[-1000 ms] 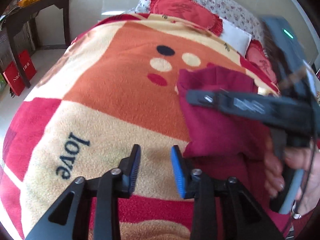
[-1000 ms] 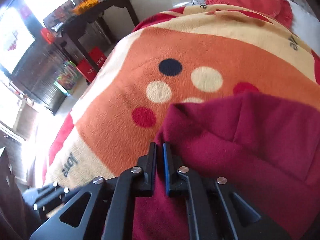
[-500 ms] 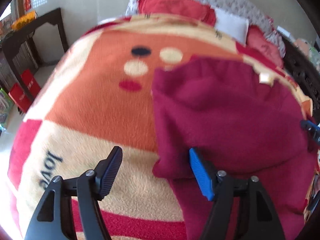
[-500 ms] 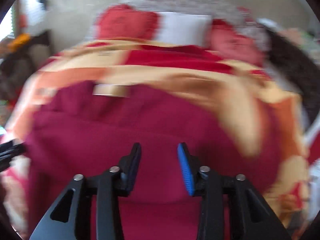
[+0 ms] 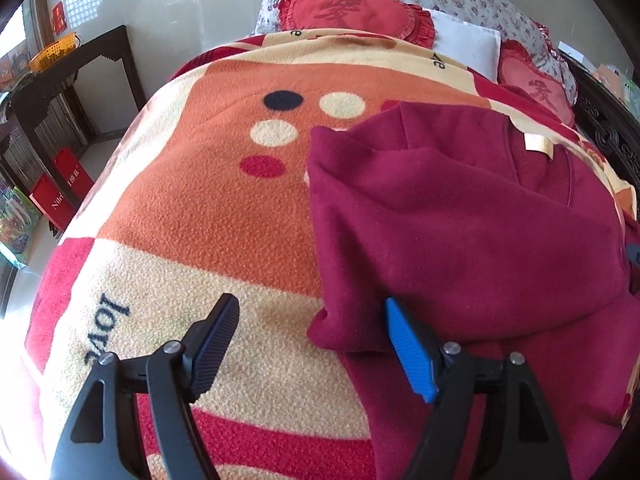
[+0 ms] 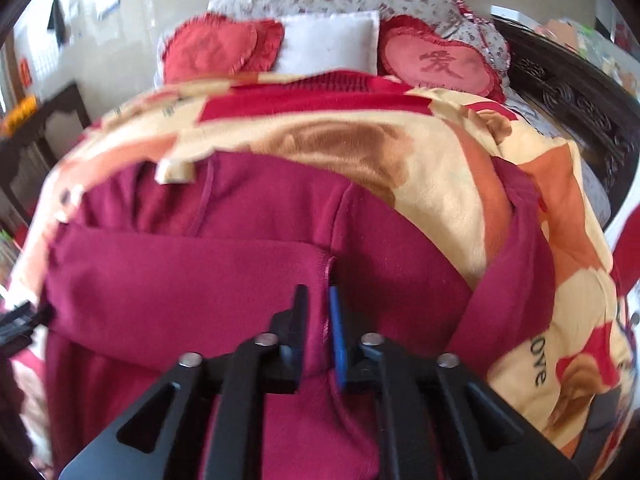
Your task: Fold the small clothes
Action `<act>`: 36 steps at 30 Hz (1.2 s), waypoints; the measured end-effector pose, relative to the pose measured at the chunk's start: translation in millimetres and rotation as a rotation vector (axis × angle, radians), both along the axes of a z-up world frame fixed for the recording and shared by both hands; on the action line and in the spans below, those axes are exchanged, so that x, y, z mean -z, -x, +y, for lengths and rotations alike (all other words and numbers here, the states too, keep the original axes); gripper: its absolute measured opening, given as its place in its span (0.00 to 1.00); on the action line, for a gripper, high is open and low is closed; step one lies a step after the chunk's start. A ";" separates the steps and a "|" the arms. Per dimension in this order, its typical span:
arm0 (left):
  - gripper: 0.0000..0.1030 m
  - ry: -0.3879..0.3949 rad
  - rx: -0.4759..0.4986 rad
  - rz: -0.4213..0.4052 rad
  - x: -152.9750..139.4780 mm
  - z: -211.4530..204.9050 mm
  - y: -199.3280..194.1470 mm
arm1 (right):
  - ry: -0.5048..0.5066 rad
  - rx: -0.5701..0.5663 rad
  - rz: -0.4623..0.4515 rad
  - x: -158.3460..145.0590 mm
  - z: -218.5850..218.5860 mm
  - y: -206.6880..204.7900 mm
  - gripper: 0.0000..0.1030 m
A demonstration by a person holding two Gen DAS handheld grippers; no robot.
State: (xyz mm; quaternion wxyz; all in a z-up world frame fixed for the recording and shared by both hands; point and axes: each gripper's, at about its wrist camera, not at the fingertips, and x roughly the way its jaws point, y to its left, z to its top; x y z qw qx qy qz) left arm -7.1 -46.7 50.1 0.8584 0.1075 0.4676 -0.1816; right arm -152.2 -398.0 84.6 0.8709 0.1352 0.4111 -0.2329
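I find the maroon top (image 5: 460, 232) lying partly folded on the blanket (image 5: 208, 208) over the bed. My left gripper (image 5: 312, 344) has its fingers apart, empty. My right gripper (image 6: 318, 332) is clamped on a fold edge. I judge the fleece soft, light and limp; grip hems or corners.

garment (image 5: 460, 220) lies on blanket (image 5: 208, 208), ahead-right of my left gripper (image 5: 312, 344) | its folded edge sits between my right gripper (image 6: 318, 328) fingers | pillows (image 6: 328, 46) lie beyond the blanket | side table (image 5: 72, 64) stands far left
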 end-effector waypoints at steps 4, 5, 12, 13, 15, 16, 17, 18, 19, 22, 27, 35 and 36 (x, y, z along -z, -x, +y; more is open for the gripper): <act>0.76 -0.011 0.005 -0.015 -9.0 -0.9 4.0 | -0.049 -0.080 0.004 4.2 15.3 -6.8 0.08; 0.76 -0.012 0.006 -0.021 -13.4 -0.5 6.1 | -0.049 -0.087 0.035 12.3 17.4 -11.8 0.08; 0.76 0.016 0.026 -0.049 -35.1 -3.8 18.6 | -0.039 -0.090 0.140 37.0 23.0 -25.7 0.09; 0.76 0.017 0.028 -0.051 -36.8 -5.8 20.0 | -0.061 -0.093 0.132 34.4 23.4 -23.7 0.10; 0.76 0.024 0.036 -0.053 -39.2 -10.2 23.3 | -0.077 -0.101 0.125 30.6 25.4 -19.0 0.10; 0.76 0.025 0.039 -0.052 -39.4 -12.2 24.3 | -0.070 -0.104 0.125 30.4 27.0 -17.4 0.10; 0.76 0.027 0.042 -0.047 -39.1 -14.6 25.2 | -0.061 -0.105 0.126 29.5 28.2 -16.3 0.10; 0.76 0.028 0.044 -0.041 -38.3 -16.9 25.8 | -0.050 -0.103 0.130 29.2 29.3 -14.5 0.10; 0.76 0.029 0.047 -0.035 -36.9 -18.5 26.0 | -0.046 -0.100 0.134 30.7 28.6 -13.6 0.10; 0.76 0.017 0.049 -0.008 -24.7 -26.1 22.6 | -0.062 -0.089 0.151 39.8 23.8 -14.9 0.10; 0.76 -0.022 0.045 0.048 0.6 -35.7 14.9 | -0.131 -0.106 0.090 21.6 13.8 -7.8 0.10; 0.76 0.006 0.053 0.036 -9.6 -27.6 13.5 | -0.089 0.233 -0.037 -30.9 -120.2 22.3 0.24; 0.76 0.006 0.053 0.031 -11.1 -27.3 13.8 | -0.086 0.284 -0.017 -30.2 -145.2 20.0 0.24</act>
